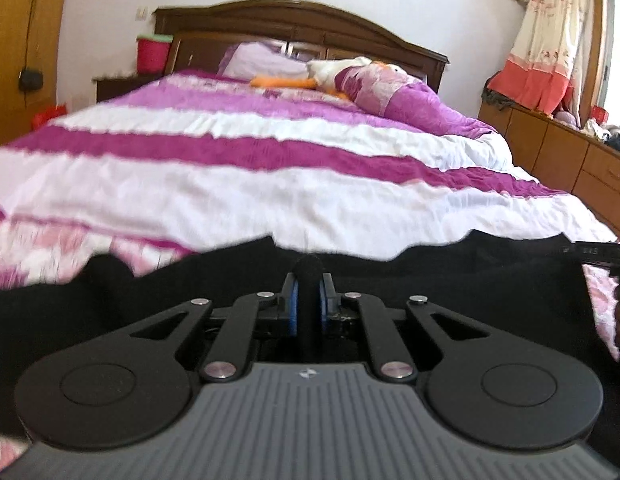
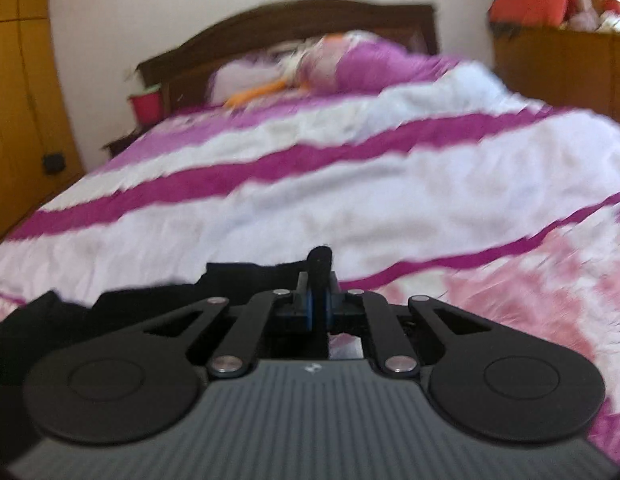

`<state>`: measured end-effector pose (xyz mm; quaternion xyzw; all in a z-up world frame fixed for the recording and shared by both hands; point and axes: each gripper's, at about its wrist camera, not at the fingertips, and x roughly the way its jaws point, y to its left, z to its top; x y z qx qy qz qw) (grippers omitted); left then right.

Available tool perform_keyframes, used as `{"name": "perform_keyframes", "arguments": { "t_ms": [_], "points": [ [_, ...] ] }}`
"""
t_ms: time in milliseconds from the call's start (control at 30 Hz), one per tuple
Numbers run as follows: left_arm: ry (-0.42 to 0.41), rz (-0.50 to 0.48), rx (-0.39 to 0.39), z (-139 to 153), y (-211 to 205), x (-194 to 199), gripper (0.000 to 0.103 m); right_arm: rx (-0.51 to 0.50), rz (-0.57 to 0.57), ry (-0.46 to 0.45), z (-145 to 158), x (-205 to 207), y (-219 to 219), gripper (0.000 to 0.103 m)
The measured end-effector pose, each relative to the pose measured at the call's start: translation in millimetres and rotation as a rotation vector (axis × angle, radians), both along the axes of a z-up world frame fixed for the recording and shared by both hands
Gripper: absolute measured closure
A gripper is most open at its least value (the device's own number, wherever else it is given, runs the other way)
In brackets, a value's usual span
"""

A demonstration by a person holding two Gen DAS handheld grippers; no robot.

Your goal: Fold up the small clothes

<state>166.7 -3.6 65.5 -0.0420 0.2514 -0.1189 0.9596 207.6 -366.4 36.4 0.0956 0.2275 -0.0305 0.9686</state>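
Observation:
A black garment [image 1: 450, 280] is held up over the foot of the bed and stretches across the lower left wrist view. My left gripper [image 1: 308, 280] is shut on a bunched edge of it between the blue pads. In the right wrist view the same black garment [image 2: 149, 308] hangs to the left. My right gripper [image 2: 318, 276] is shut on another edge of it. Both grippers point toward the headboard. The right wrist view is blurred by motion.
The bed has a purple and white striped quilt [image 1: 269, 184]. Pillows and a plush toy [image 1: 350, 74] lie by the dark headboard [image 1: 293, 20]. A wardrobe [image 1: 17, 40] stands at left, a low wooden cabinet [image 1: 570, 152] at right, and a red bin [image 1: 151, 52] on the nightstand.

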Motion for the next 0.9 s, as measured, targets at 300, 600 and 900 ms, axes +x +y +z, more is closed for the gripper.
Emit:
{"name": "perform_keyframes", "arguments": {
  "t_ms": [300, 600, 900],
  "points": [
    [0.123, 0.008, 0.136, -41, -14, 43, 0.079, -0.082, -0.026, 0.153, -32, 26, 0, 0.092],
    [0.086, 0.025, 0.212, -7, 8, 54, 0.052, -0.153, 0.031, 0.174, -1, 18, 2, 0.053],
    [0.176, -0.053, 0.158, -5, 13, 125, 0.038, -0.157, 0.125, 0.162, 16, 40, 19, 0.051]
  ]
}}
